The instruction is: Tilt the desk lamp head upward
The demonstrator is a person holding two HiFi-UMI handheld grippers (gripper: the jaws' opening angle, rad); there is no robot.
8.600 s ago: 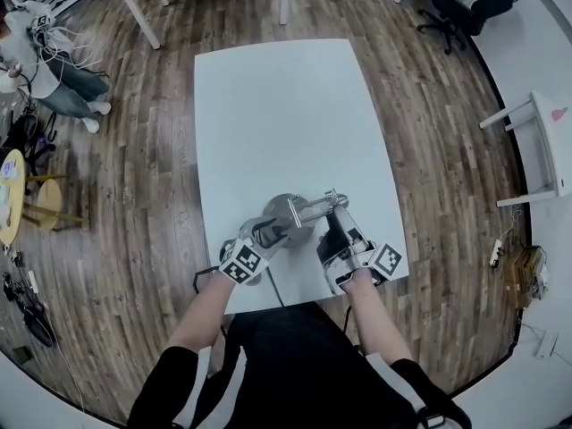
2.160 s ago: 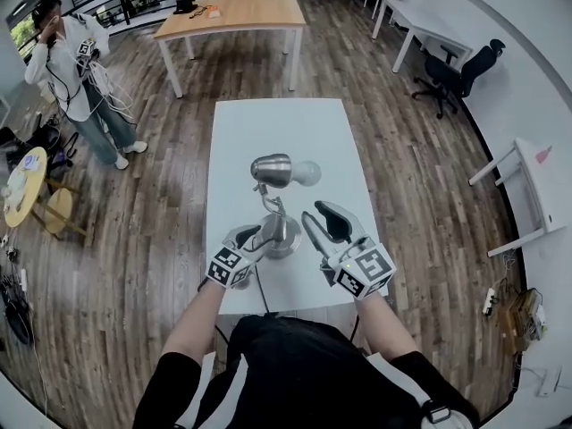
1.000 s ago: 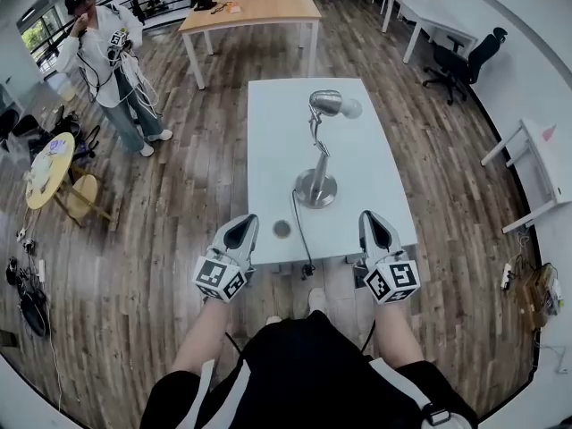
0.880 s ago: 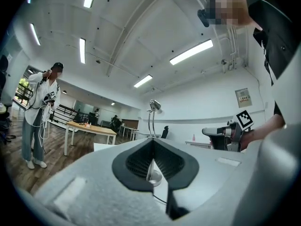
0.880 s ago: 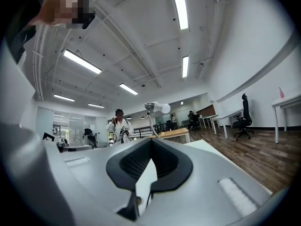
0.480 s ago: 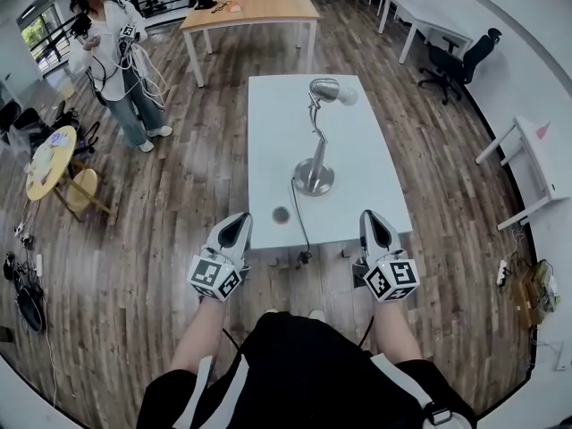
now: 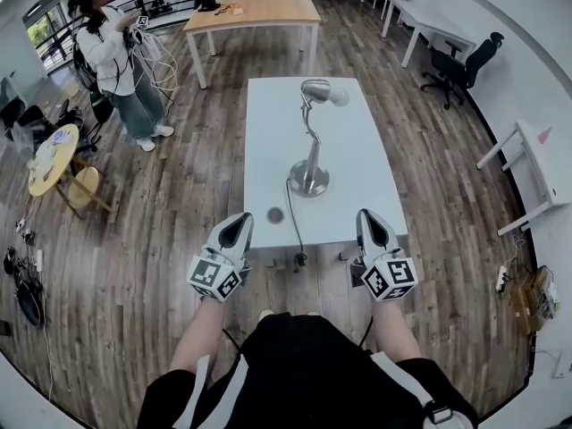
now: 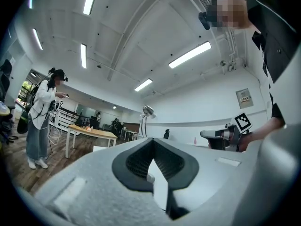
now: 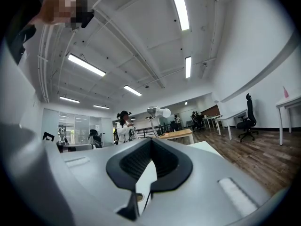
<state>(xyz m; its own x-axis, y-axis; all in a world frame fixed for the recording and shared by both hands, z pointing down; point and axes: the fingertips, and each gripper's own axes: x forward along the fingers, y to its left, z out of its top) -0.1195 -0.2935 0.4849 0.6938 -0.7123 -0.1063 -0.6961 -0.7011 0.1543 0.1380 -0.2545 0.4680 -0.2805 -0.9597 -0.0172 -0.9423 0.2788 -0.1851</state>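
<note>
Brushed-silver desk lamp (image 7: 309, 155) stands upright near the middle of the white table (image 7: 268, 132). Its thin stem rises from a round base to a roughly level head with a white bulb (image 7: 339, 96). The left gripper (image 7: 236, 229) and right gripper (image 7: 370, 226) hover clenched and empty, just short of the table's near edge.

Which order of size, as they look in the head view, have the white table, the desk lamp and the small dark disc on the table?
1. white table, by far the largest
2. desk lamp, though seen from above, so its height is foreshortened
3. dark disc, clearly the smallest
</note>
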